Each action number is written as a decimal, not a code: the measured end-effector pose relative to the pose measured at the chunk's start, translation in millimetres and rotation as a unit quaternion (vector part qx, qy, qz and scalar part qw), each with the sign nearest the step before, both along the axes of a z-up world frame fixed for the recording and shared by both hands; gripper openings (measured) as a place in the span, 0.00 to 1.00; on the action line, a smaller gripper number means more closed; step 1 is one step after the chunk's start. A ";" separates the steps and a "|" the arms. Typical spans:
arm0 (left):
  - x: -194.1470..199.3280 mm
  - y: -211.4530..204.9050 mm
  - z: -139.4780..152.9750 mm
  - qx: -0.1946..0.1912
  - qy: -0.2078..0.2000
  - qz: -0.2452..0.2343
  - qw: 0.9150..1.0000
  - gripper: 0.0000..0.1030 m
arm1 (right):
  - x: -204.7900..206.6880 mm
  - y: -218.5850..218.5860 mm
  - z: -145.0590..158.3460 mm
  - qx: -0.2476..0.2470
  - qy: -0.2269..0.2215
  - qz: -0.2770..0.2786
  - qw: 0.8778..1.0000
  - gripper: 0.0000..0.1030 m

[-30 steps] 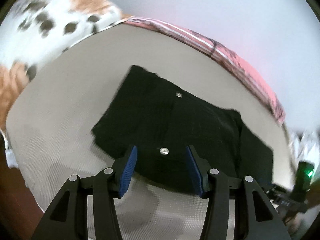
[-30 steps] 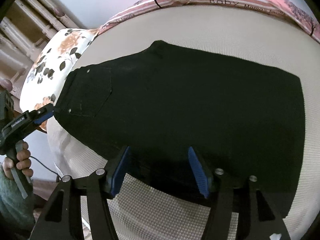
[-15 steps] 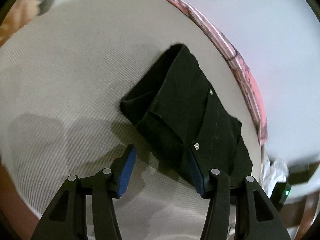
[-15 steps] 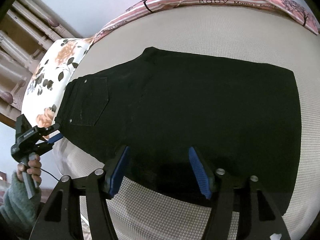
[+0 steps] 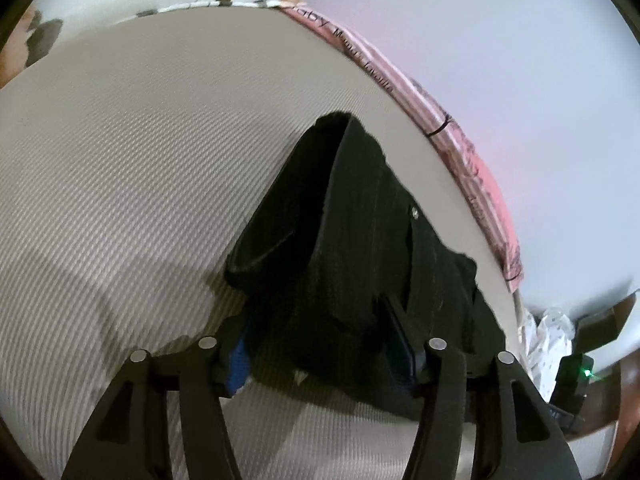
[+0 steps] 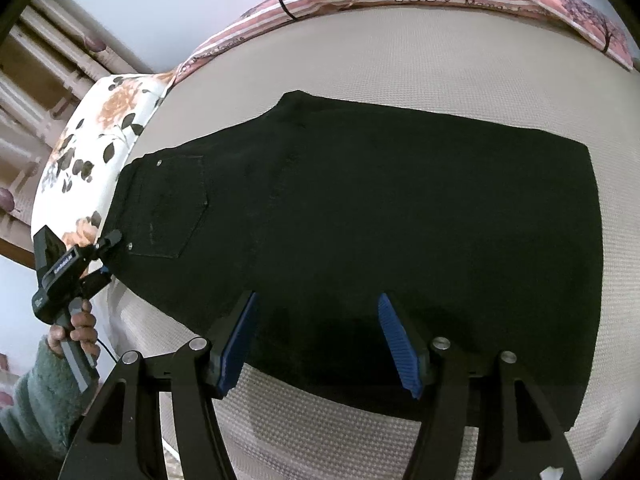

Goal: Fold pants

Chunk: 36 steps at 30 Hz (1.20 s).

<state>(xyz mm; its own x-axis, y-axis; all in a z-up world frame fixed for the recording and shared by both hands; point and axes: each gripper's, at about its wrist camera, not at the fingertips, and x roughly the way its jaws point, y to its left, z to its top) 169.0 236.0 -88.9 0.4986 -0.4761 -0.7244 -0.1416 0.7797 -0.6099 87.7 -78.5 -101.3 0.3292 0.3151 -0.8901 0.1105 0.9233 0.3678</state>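
black pants (image 6: 380,232) flat on the bed (image 6: 400,60). left gripper (image 5: 324,344) straddles the waistband corner, jaws spread; right gripper (image 6: 316,340) hovers released at the near edge. closing too shallow risks the corner slipping free.

1. Left gripper (image 5: 320,344): fingers wide apart, straddling the pants (image 5: 360,240) waistband corner, not closed.
2. Right gripper (image 6: 318,340): fingers spread wide, above the pants' near edge.
3. Left hand (image 6: 76,330), green-sleeved, grips its handle.
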 end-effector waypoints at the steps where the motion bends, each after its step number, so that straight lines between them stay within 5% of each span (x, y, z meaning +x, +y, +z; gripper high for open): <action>1: 1.7 1.9 -1.7 -0.007 -0.006 0.007 1.000 0.58 | 0.4 1.7 -0.6 0.002 0.001 0.000 1.000 0.58; 5: 6.4 8.0 -6.9 -0.023 -0.024 0.017 0.999 0.58 | 1.2 8.2 -2.2 0.000 0.004 0.006 1.000 0.58; 10: 16.1 -0.7 -4.7 0.008 -0.034 0.003 0.999 0.57 | 2.0 10.4 0.2 -0.003 0.000 0.002 1.000 0.58; 14: 16.1 -8.6 -3.6 0.053 -0.043 -0.010 0.998 0.34 | 0.4 7.9 2.8 0.000 -0.006 -0.008 1.000 0.58; 20: 17.8 -7.0 15.0 0.015 -0.045 -0.005 0.999 0.23 | -4.4 -8.6 11.1 0.003 -0.018 -0.033 0.999 0.58; 24: 20.7 -26.9 53.7 -0.005 -0.080 -0.032 0.996 0.22 | -9.7 -29.4 24.7 0.003 -0.034 -0.055 0.998 0.58; 30: 25.2 -104.2 125.8 0.000 -0.143 -0.104 0.984 0.22 | -27.3 -67.9 46.6 0.007 -0.069 -0.100 0.993 0.58; 36: 24.0 -204.4 149.9 0.005 -0.174 -0.194 0.965 0.21 | -46.6 -111.9 64.0 0.021 -0.093 -0.145 0.985 0.58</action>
